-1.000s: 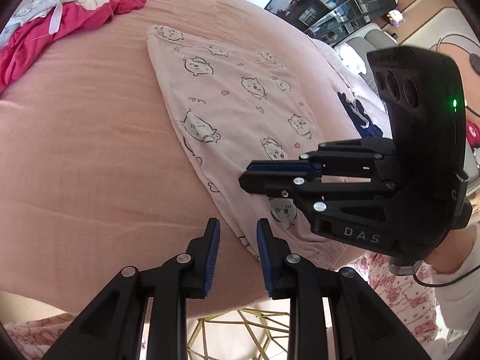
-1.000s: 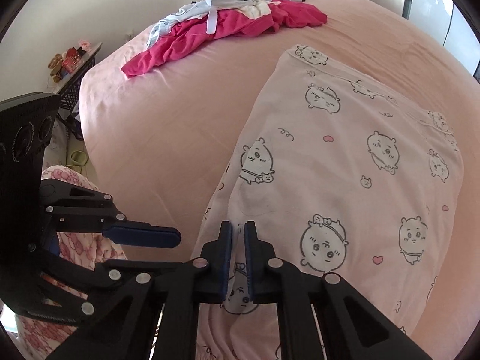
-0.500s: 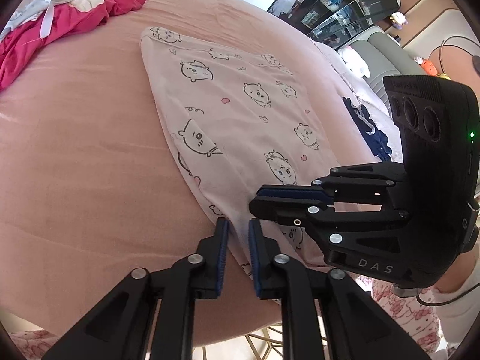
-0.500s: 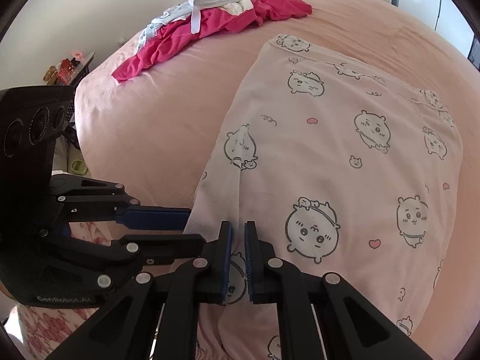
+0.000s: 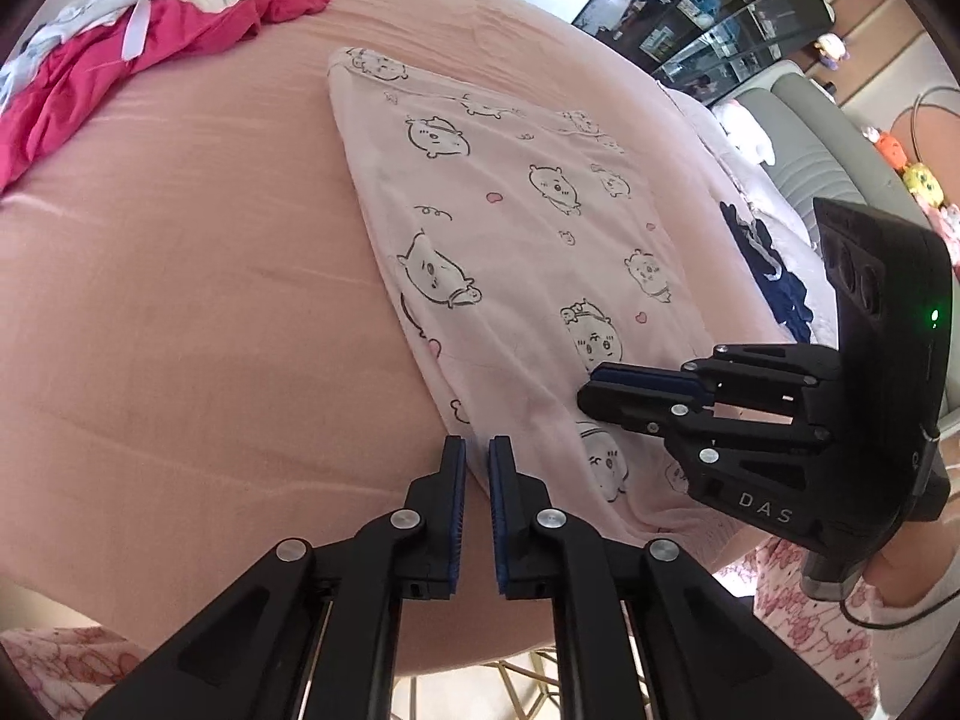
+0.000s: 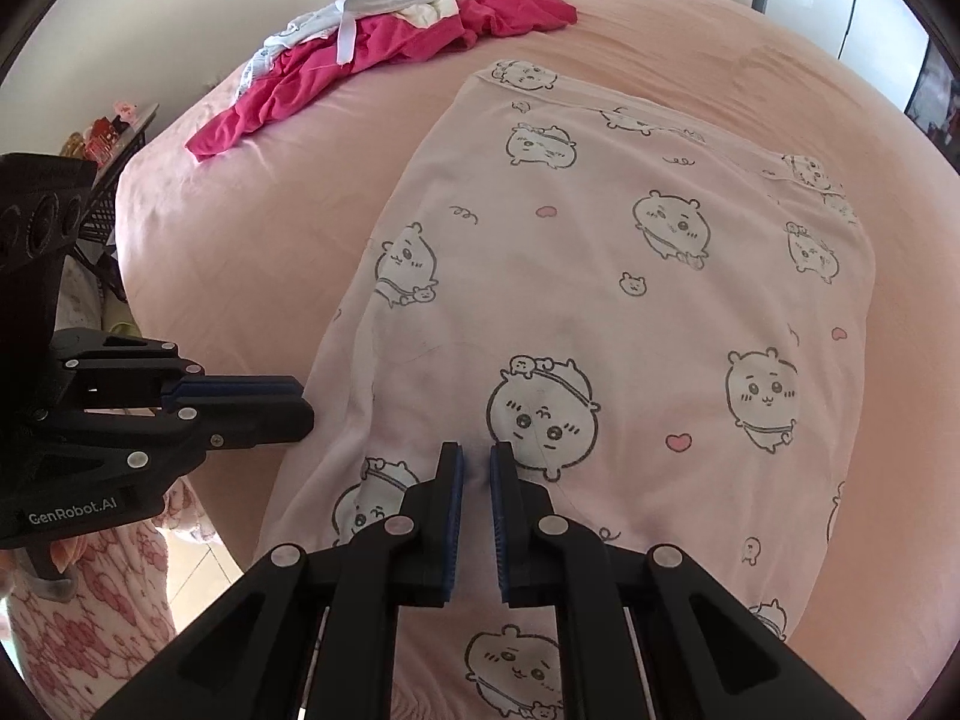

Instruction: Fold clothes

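A pale pink garment with cartoon animal prints [image 5: 516,228] lies folded flat on the pink bed; it also shows in the right wrist view [image 6: 630,300]. My left gripper [image 5: 475,450] sits at the garment's near left edge, its jaws a narrow gap apart with nothing clearly between them. My right gripper [image 6: 474,459] hovers over the garment's near part, jaws a narrow gap apart, cloth not visibly pinched. The right gripper also appears in the left wrist view [image 5: 648,390], and the left gripper in the right wrist view [image 6: 252,402].
A heap of magenta and white clothes [image 5: 120,42] lies at the far left of the bed [image 5: 180,300]; it also shows in the right wrist view [image 6: 396,30]. Dark blue clothing [image 5: 774,276] lies at the right. The bed's near edge is just below the grippers.
The left gripper's jaws have narrowed and moved to the garment's near left edge. The right gripper's jaws have opened slightly from nearly shut.
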Demonstrator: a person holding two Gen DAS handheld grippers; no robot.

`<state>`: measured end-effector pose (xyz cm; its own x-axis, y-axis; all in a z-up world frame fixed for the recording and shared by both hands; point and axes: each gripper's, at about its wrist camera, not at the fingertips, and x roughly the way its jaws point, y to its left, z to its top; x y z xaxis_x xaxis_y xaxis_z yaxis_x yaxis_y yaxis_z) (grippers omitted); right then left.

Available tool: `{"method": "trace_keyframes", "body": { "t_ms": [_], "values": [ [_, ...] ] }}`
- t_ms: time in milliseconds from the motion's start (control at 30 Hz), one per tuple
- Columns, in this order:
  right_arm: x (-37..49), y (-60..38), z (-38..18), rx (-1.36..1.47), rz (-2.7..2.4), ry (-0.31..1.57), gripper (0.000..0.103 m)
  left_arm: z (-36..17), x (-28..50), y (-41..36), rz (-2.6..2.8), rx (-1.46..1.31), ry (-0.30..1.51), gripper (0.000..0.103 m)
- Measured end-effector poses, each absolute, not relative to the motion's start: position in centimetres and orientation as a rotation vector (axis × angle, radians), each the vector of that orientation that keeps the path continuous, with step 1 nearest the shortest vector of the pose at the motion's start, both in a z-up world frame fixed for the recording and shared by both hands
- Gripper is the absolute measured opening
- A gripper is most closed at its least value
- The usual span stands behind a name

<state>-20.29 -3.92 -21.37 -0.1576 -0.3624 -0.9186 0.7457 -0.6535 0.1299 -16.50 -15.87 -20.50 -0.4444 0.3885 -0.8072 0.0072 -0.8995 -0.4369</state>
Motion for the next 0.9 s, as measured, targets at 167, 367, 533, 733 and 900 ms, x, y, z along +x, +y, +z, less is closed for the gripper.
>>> {"method": "trace_keyframes", "body": {
  "t_ms": [167, 367, 533, 733, 900],
  "values": [
    [-20.3, -3.8, -21.4, 1.360, -1.896, 0.443, 0.008, -20.5, -16.7, -15.9, 2.411, -1.490, -0.593, 0.007],
    [-20.4, -3.6, -21.4, 1.364, -1.901, 0.418, 0.008, -20.9, -17.0, -15.4, 2.383, -1.518, -0.595, 0.007],
    [-19.5, -5.1, -20.3, 1.292, -1.820, 0.404, 0.009, -20.6, -17.0, -14.8, 2.424, -1.488, -0.512, 0.007],
    [-19.8, -6.2, -20.8, 1.303, -1.829, 0.457, 0.009, -20.3, -16.9, -14.3, 2.425, -1.482, -0.472, 0.002],
    [-20.1, -5.7, -21.0, 1.316, -1.818, 0.413, 0.022, -19.7, -17.3, -14.2, 2.404, -1.424, -0.499, 0.002]
  ]
}}
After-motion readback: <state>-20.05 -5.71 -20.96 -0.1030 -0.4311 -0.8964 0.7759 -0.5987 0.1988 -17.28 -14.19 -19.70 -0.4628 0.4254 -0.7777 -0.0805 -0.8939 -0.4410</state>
